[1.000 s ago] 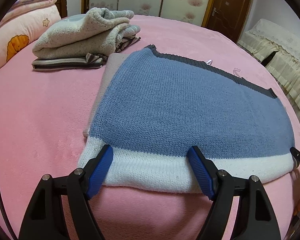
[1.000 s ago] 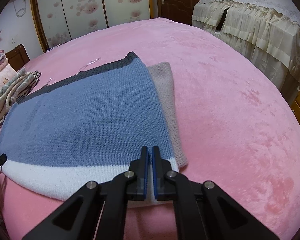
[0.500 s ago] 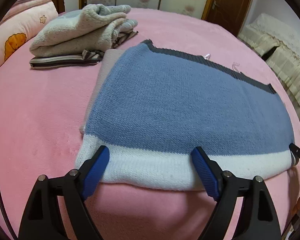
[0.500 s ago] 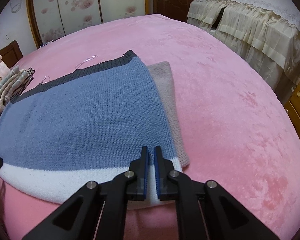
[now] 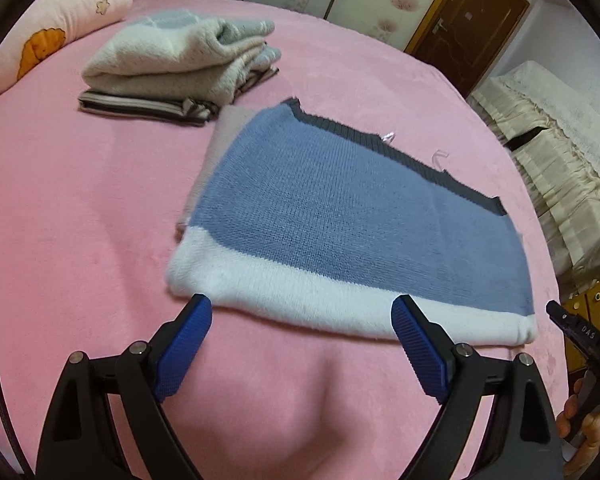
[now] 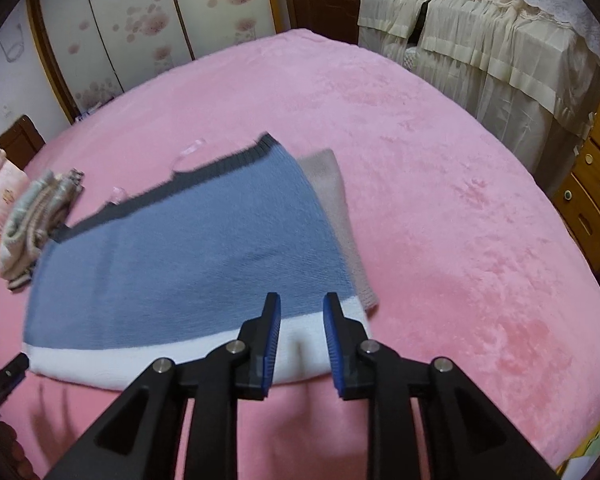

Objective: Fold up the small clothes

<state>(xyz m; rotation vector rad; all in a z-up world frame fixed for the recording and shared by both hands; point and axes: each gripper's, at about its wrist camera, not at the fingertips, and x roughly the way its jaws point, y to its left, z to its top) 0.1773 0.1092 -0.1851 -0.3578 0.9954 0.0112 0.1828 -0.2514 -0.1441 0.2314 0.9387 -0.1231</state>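
**Folded sweater down, both claws letting go**

While lying flat on the pink bed cover, folded blue sweater shows white hem nearest, dark band at far edge. Beige layer peeking from beneath on one side; whether sleeve or separate garment, cannot tell. Left gripper spread wide and widening, nothing between pads, tips just short of hem. Right gripper narrowly parted and opening, hovering over white hem corner, no cloth pinched. Pile of folded clothes well apart, near pillow cut off by frame. Clear hanger hooks beyond dark band, blurred. Fingers at far edge, mostly out of frame.
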